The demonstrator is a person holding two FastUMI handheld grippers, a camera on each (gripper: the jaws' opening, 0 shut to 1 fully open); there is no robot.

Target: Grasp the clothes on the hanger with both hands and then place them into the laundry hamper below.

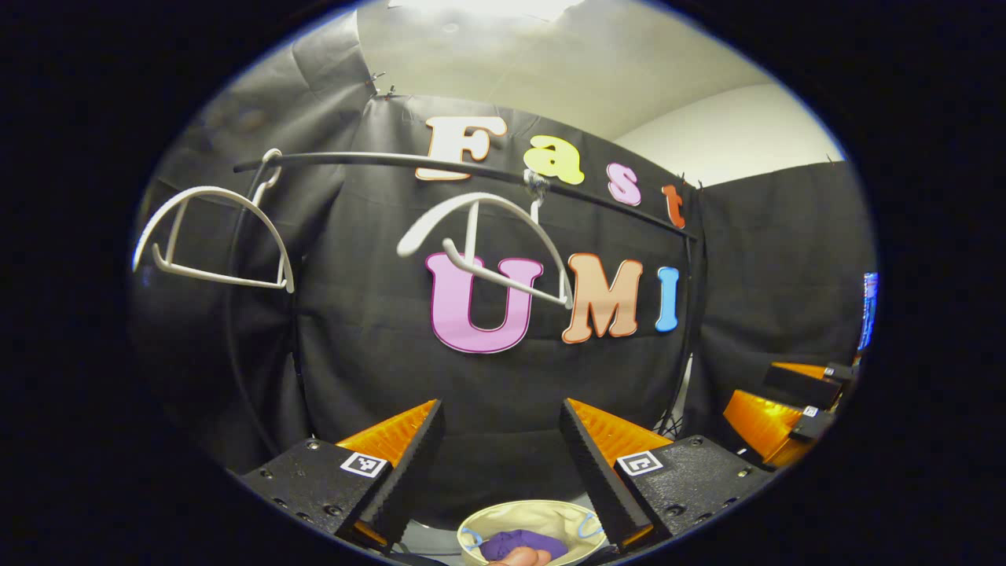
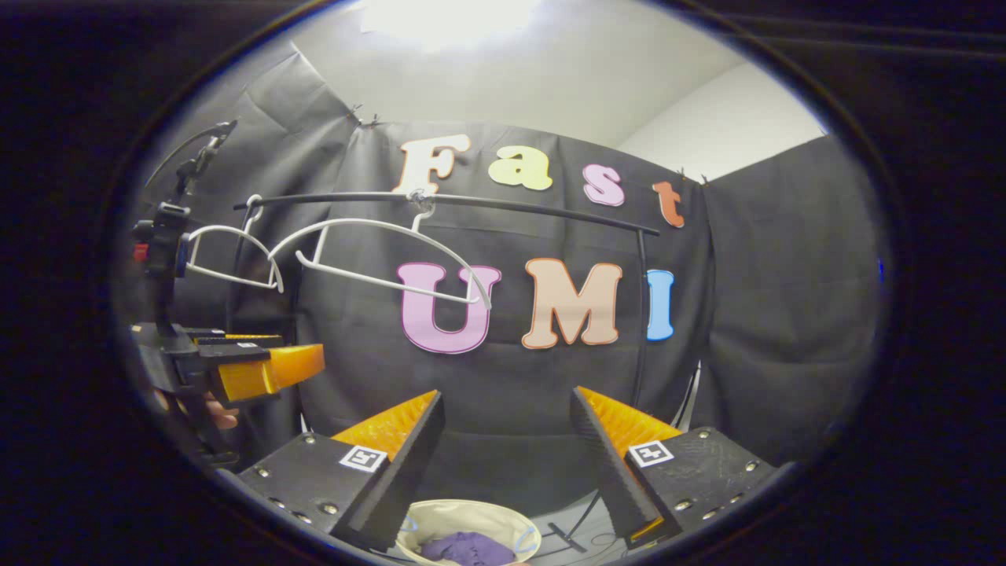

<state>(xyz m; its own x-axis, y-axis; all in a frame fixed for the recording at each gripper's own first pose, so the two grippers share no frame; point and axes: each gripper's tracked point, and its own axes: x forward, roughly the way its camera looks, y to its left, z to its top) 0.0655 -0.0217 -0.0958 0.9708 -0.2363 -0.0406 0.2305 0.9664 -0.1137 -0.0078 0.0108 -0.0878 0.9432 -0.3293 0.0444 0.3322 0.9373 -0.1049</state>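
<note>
A purple garment (image 1: 525, 542) lies bunched inside the cream laundry hamper (image 1: 489, 516), low between my left gripper's fingers. The left gripper (image 1: 501, 409) is open and holds nothing, well above the hamper. In the right gripper view the same purple garment (image 2: 468, 547) rests in the hamper (image 2: 437, 509) below my right gripper (image 2: 507, 397), which is also open with nothing in it. Two bare white hangers (image 1: 487, 244) (image 1: 212, 236) hang from a black rail (image 1: 377, 159). Those hangers (image 2: 393, 259) (image 2: 232, 255) sit side by side under the rail (image 2: 519, 207) in the right gripper view.
The right gripper (image 1: 790, 405) shows at the right edge of the left gripper view. The left gripper (image 2: 263, 368) and a hand holding it appear at the left of the right gripper view. A fingertip (image 1: 525, 557) pokes in at the bottom. Black cloth walls close the booth.
</note>
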